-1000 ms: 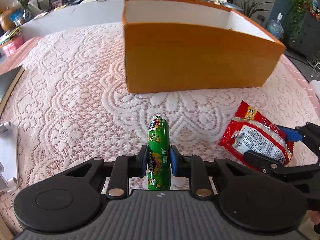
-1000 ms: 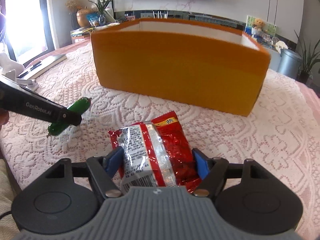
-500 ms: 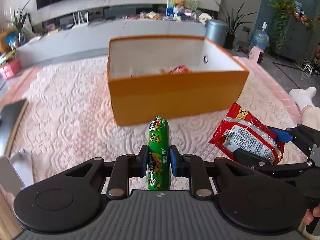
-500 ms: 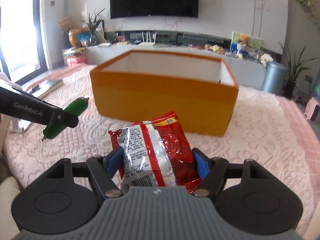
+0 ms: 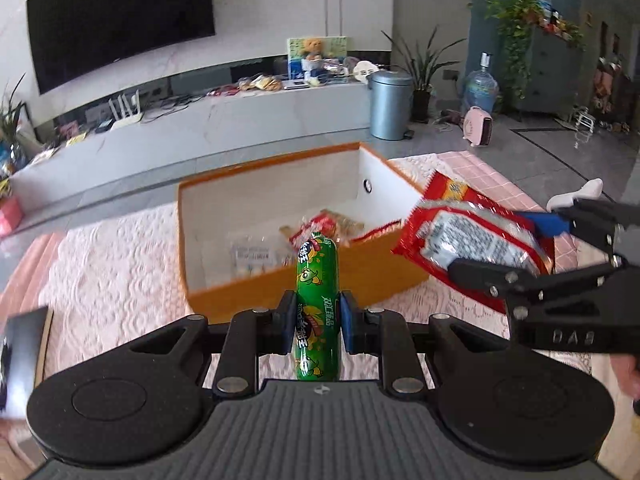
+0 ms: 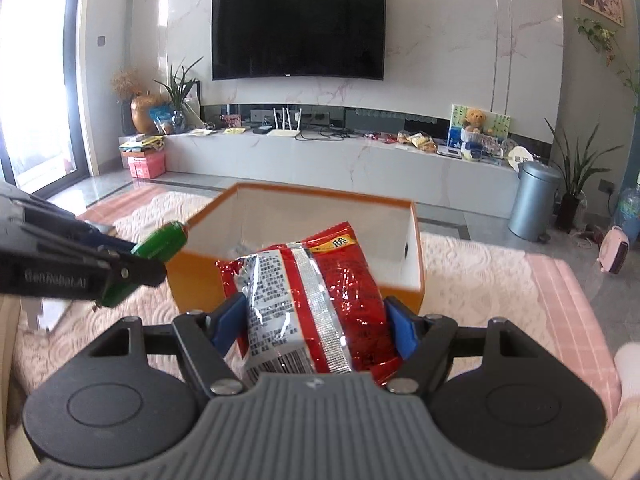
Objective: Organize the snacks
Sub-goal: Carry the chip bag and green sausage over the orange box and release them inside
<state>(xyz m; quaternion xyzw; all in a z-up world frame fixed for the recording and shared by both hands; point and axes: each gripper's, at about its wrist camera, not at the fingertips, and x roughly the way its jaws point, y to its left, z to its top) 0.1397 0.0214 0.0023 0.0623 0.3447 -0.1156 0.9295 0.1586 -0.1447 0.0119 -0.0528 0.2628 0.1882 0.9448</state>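
Both grippers are loaded & up off the table. Left gripper is pinched narrow on a green sausage stick, gripped approx mid-length, stick pointing fwd toward the orange box. Right gripper is spread wider, its pads squeezing a red snack bag from both sides near its lower end; upper part of the bag sticks out free, over the box's near wall in the right wrist view.

Box sits on the lace tablecloth, open top, w/ a few packets already at the bottom.

Sausage looks stiff, smooth-skinned, prob. slippery, so a mid-length grip seems right to stop it pivoting. Bag looks light, puffy, crinkly foil; contents likely crush easily, so a soft squeeze at the sealed edge would be safer than on the belly. Both should drop in w/o fuss.
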